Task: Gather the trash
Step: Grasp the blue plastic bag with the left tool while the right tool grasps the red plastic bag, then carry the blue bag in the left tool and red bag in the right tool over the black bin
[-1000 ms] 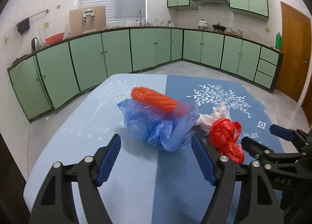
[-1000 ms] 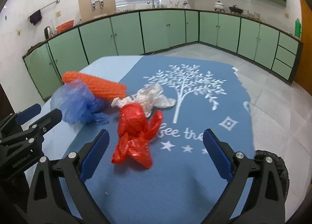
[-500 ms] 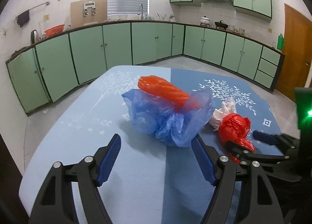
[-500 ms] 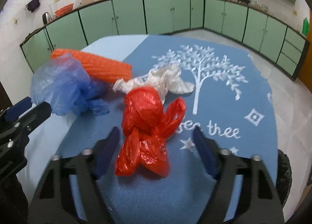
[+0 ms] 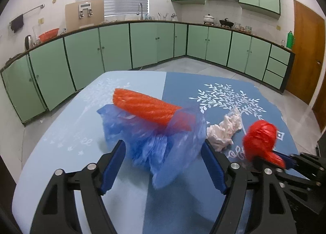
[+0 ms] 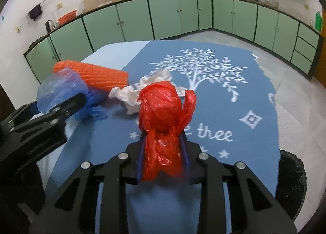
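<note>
My right gripper (image 6: 163, 142) is shut on a crumpled red plastic bag (image 6: 163, 115), which stands up between its jaws; the bag also shows in the left wrist view (image 5: 259, 140). My left gripper (image 5: 163, 156) is open, its jaws on either side of a crumpled blue plastic bag (image 5: 163, 140). An orange mesh roll (image 5: 146, 107) lies on top of the blue bag. A crumpled white wrapper (image 5: 224, 130) lies between the blue and red bags on the blue tablecloth (image 6: 254, 95).
A black trash bag rim (image 6: 291, 185) sits below the table's right edge. Green kitchen cabinets (image 5: 114, 48) line the far walls. A wooden door (image 5: 305, 50) is at the right.
My right gripper moved in and closed on the red bag. My left gripper moved forward until its open jaws straddle the blue bag.
</note>
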### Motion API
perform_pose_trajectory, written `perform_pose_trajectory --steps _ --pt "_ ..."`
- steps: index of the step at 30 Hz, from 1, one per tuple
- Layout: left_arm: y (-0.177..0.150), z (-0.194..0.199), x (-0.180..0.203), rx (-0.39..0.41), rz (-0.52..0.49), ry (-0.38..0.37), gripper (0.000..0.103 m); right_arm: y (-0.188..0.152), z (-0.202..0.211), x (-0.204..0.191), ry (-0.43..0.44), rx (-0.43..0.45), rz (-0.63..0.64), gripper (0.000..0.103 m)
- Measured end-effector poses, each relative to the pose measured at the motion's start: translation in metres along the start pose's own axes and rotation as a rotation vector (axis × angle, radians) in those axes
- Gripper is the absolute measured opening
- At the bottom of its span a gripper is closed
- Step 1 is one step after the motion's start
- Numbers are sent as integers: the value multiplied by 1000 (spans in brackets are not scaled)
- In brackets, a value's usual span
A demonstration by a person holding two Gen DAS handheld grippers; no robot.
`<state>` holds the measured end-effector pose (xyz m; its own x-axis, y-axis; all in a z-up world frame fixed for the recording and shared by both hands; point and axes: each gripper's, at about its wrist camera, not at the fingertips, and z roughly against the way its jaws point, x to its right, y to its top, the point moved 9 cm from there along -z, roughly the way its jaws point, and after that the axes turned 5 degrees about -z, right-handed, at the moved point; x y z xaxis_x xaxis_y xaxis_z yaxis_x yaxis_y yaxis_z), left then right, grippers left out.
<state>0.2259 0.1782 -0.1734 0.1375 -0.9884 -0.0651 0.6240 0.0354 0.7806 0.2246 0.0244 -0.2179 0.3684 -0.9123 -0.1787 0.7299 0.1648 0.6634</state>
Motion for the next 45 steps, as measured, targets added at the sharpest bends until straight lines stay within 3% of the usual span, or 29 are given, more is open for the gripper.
perform_pose_trajectory --steps 3,5,7,9,13,25,45 --pt "2 -12 1 -17 8 10 74 1 1 8 -3 3 -13 29" --pt "1 -19 0 -29 16 13 68 1 2 12 -5 4 -20 29" --pt "1 -23 0 -42 25 11 46 0 1 14 -7 3 -23 29" --pt "1 -24 -3 -41 39 10 32 -1 1 16 -8 1 -26 29" --pt "4 -18 -7 -28 47 13 16 -3 3 17 -7 3 -28 29" --pt "20 40 -13 49 68 15 13 10 27 4 21 58 -6 29" --pt "4 104 2 84 52 -18 13 5 79 -6 45 121 21 29"
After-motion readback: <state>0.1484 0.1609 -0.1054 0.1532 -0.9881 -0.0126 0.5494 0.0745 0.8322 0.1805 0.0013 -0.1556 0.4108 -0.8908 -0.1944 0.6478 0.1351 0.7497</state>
